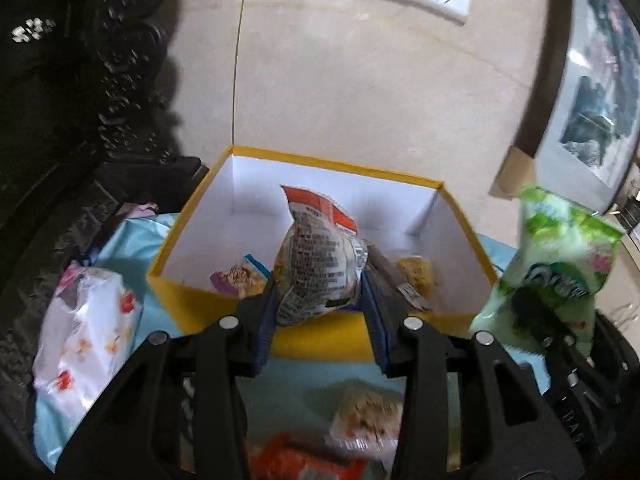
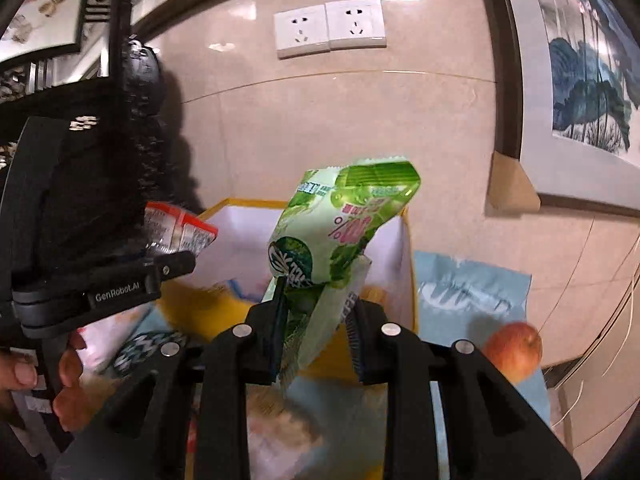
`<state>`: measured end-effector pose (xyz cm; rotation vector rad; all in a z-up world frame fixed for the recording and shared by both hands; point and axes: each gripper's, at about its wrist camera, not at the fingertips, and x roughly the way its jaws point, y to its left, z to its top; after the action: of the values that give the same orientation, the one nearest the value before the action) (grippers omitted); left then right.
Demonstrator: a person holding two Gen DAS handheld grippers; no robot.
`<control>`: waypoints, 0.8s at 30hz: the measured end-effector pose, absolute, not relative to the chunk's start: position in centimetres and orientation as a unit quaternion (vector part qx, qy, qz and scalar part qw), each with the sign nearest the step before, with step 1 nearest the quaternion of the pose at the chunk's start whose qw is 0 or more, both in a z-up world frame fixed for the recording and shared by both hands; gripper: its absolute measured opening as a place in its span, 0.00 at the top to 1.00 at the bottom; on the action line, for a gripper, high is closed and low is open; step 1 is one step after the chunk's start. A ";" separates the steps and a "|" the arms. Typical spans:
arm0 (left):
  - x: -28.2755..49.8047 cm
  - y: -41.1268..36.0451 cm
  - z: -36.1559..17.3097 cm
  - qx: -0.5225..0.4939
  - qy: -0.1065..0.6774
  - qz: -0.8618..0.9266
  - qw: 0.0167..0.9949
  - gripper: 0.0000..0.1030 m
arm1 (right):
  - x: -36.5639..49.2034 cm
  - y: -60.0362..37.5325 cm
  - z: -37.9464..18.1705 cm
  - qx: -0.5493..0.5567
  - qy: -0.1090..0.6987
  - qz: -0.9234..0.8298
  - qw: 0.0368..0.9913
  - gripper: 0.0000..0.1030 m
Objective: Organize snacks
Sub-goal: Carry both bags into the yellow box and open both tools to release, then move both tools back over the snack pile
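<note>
Left tongs (image 1: 320,312) clamped on orange-topped packet (image 1: 320,264); right tongs (image 2: 316,328) clamped on green bag's (image 2: 336,232) lower edge. Both hang just short of the yellow box (image 1: 192,300). Risks: thin-edge grip slips, bag drops on desk; tongs collide over box.

A: What sits at the middle of the left wrist view?
B: A yellow box (image 1: 192,304) with white inner walls, open at the top. Low inside it lie a purple and blue packet (image 1: 239,278) and a yellowish snack (image 1: 416,272).
A: And in front of the box?
B: A clear packet with an orange top (image 1: 320,264) stands upright, printed text facing out.
A: At the right edge?
B: A green packet (image 1: 556,256), upright and slightly tilted; it fills the centre of the right wrist view.
A: Lower left?
B: A white packet with red and orange prints (image 1: 84,332) lies on the blue cloth.
</note>
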<state>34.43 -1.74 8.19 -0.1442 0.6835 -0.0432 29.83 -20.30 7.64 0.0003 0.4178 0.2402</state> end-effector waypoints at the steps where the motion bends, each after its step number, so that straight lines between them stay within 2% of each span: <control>1: 35.4 -1.7 7.6 -0.071 0.342 -0.019 0.937 0.59 | 30.5 -20.1 7.3 -0.003 0.203 0.108 0.973 0.71; 2: 36.5 -1.6 6.8 -0.076 0.355 -0.011 0.932 0.44 | 31.4 -19.9 6.8 -0.009 0.205 0.104 0.973 0.67; 3: 37.2 -1.4 6.2 -0.086 0.364 0.002 0.928 0.28 | 32.3 -19.2 6.1 -0.033 0.214 0.099 0.971 0.48; 4: 37.3 -1.2 6.0 -0.090 0.361 0.009 0.928 0.14 | 32.7 -18.5 5.7 -0.064 0.218 0.083 0.970 0.41; 5: 37.2 -1.1 6.0 -0.094 0.354 0.016 0.930 0.09 | 32.6 -17.6 5.3 -0.105 0.213 0.060 0.969 0.41; 7: 36.6 -1.3 6.2 -0.088 0.351 0.012 0.932 0.08 | 31.4 -17.1 5.3 -0.123 0.200 0.063 0.970 0.41; 14: 31.7 -1.6 8.4 -0.064 0.359 0.001 0.931 0.05 | 26.1 -20.0 8.4 -0.046 0.205 0.094 0.973 0.41; 15: 30.6 -1.5 8.9 -0.056 0.360 0.002 0.931 0.05 | 25.1 -20.7 8.7 -0.029 0.207 0.100 0.973 0.37; 18: 27.0 -0.8 9.5 -0.042 0.355 0.009 0.934 0.04 | 21.6 -22.8 9.0 0.030 0.216 0.126 0.968 0.08; 19: 25.8 -0.5 9.5 -0.039 0.354 0.013 0.935 0.02 | 20.0 -23.6 8.9 0.051 0.210 0.131 0.968 0.04; 24: 20.4 2.2 8.3 -0.026 0.369 0.049 0.928 0.02 | 14.5 -25.6 7.3 0.103 0.228 0.160 0.955 0.03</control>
<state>20.36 2.16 8.25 -0.0527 0.7553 0.1014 14.47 -25.60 7.25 0.2084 0.4640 0.3241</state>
